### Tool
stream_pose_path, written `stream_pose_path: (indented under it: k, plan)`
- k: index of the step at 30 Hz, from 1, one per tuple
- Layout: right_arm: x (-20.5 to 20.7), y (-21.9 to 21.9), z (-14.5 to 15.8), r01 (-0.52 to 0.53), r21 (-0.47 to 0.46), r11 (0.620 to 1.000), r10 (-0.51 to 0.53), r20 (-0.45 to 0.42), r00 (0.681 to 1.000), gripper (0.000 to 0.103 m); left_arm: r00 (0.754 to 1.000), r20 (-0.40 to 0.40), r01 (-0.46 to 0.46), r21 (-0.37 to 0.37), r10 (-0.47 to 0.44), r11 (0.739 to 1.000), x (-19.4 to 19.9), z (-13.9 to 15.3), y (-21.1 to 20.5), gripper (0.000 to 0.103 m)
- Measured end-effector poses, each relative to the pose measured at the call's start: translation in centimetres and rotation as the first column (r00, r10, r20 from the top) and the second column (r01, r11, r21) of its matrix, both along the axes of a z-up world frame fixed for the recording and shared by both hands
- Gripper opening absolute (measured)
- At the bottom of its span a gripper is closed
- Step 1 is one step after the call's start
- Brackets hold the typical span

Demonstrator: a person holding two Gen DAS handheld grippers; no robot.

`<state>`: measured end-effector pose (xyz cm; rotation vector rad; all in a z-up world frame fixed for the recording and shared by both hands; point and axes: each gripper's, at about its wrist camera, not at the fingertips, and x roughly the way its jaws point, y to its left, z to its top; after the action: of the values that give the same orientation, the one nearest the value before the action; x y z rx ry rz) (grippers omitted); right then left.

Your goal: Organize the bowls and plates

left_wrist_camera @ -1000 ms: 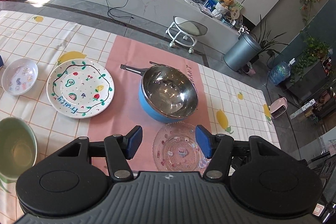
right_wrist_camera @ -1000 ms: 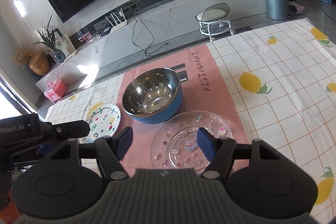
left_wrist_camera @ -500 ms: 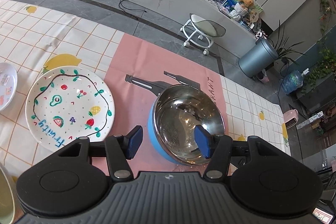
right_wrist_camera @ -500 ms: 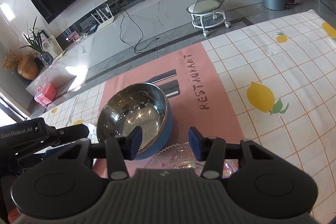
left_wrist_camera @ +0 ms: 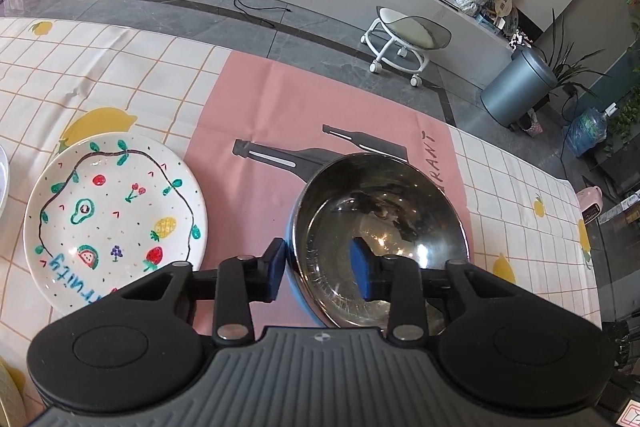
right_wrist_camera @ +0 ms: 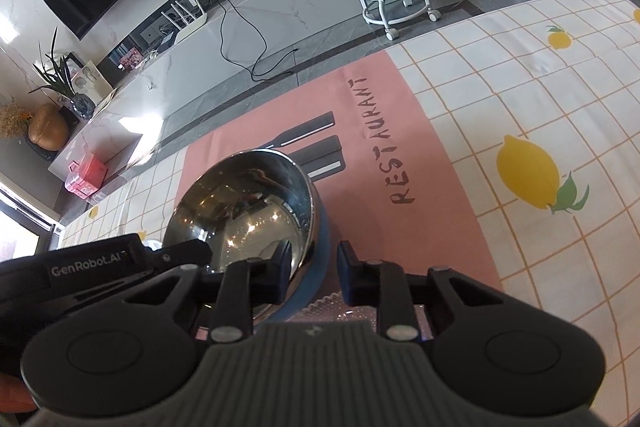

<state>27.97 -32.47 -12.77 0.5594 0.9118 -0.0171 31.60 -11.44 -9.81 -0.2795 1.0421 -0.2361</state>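
Bowl (left_wrist_camera: 380,223): round, polished steel inside, mirror-bright with faint scratches; matte blue outer shell. Sits on the pink mat, near the middle of the tabletop.
Left gripper (left_wrist_camera: 318,269): black arms, blue rubbery pads. Straddles the bowl's left rim, one pad outside against the blue shell, the other inside over the steel. Jaws closing; inner pad not yet on the wall, so no firm pinch visible.
Right gripper (right_wrist_camera: 314,269): same build. Straddles the bowl's right rim, left pad inside, right pad outside by the blue shell. Jaws closing, gap narrow; cannot tell for sure if the pads already press.
Plate (left_wrist_camera: 114,219): white glazed ceramic, flat, round; hand-drawn fruit, green vine ring, blue lettering. Lies left of the bowl, apart from it, half on the checked cloth.
Glass dish (right_wrist_camera: 332,301): clear, pressed pattern, scalloped edge; only a sliver visible under the right gripper, just beside the bowl's base.
Mat (right_wrist_camera: 420,163): pink, creased, black bottle shapes and "RESTAURANT" lettering.
Cloth (right_wrist_camera: 560,99): white with orange grid and yellow lemons, slightly wrinkled, covering the tabletop.
Beyond: grey tiled floor, wheeled white stool (left_wrist_camera: 404,43).
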Motion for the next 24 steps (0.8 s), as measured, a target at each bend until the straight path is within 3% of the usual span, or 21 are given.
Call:
stream_pose_path:
  k: [2, 4, 14, 24]
  plan:
    - [0.1, 0.1, 0.0, 0.001, 0.002, 1.000, -0.001, 0.000, 1.000, 0.017, 1.000, 0.001, -0.001, 0.018, 0.001, 1.000, 0.1, 0.0, 0.0, 0.020]
    - [0.2, 0.3, 0.1, 0.006, -0.013, 1.000, -0.006, 0.001, 1.000, 0.016, 1.000, 0.004, -0.001, 0.029, 0.001, 1.000, 0.0, 0.2, 0.0, 0.015]
    - [-2.6, 0.1, 2.8, 0.016, 0.021, 1.000, -0.017, 0.048, 0.999, 0.015, 0.995, 0.102, 0.014, 0.039, -0.018, 0.999, -3.8, 5.0, 0.6, 0.014]
    - [-10.2, 1.7, 7.7, 0.001, 0.050, 0.999, -0.008, 0.145, 0.989, 0.015, 0.983, 0.181, -0.018, -0.009, 0.019, 1.000, -10.8, 9.5, 3.8, 0.014]
